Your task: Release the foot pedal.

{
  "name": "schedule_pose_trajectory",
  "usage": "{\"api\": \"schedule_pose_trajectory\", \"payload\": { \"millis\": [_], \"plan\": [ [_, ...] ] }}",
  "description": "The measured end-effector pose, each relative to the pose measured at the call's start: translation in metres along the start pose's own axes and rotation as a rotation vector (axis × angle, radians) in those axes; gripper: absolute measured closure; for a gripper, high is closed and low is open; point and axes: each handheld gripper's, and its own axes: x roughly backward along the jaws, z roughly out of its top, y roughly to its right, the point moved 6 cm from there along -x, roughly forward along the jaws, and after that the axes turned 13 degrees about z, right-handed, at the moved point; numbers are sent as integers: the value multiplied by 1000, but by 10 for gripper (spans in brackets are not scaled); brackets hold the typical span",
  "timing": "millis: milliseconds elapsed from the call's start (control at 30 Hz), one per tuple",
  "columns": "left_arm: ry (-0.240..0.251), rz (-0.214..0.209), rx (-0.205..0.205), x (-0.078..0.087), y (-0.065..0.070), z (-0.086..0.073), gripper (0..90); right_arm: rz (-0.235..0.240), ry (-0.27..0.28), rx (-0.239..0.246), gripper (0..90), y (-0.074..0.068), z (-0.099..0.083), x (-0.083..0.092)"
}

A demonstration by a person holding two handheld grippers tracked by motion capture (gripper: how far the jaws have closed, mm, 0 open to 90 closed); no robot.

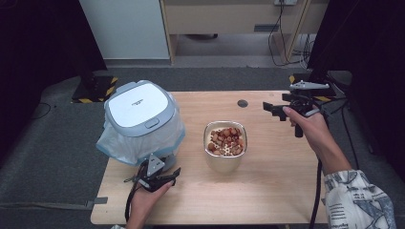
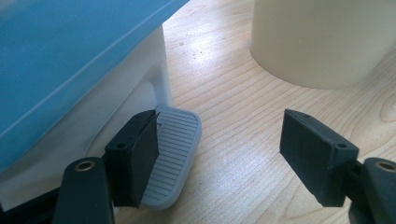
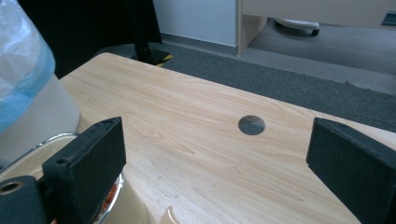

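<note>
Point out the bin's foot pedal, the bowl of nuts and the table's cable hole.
foot pedal point(image 2: 173, 154), left gripper view, ribbed top.
bowl of nuts point(image 1: 224, 163), high view, front wall.
cable hole point(image 3: 251, 125), right gripper view, its centre.

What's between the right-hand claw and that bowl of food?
Only bare wooden table separates the right gripper from the bowl, as the high view shows.

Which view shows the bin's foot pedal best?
Left gripper view: the ribbed grey pedal lies close up beside the left jaw, at the bin's base. In the high view the left gripper covers that spot.
</note>
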Motion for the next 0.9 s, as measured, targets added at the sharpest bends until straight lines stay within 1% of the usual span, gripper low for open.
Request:
{"api": "schedule_pose_trajectory", "payload": {
  "millis": [133, 400, 533, 567, 667, 800, 900],
  "plan": [
    [10, 8, 3, 2, -2, 1, 271, -42, 14, -10, 54, 6, -2, 6],
    [12, 4, 9, 2, -3, 2, 268, -80, 29, -35, 49, 14, -11, 13],
    [11, 0, 9, 2, -2, 1, 266, -97, 27, -45, 49, 17, -18, 16],
    [12, 0, 9, 2, -2, 2, 266, -106, 24, -42, 50, 18, -21, 17],
    [11, -1, 11, 2, -2, 1, 265, -133, 22, -56, 54, 20, -29, 18],
    [11, -4, 12, 2, -2, 1, 264, -149, 31, -61, 54, 21, -37, 19],
    [12, -5, 12, 2, -2, 2, 264, -158, 26, -64, 54, 21, -45, 18]
  ]
}}
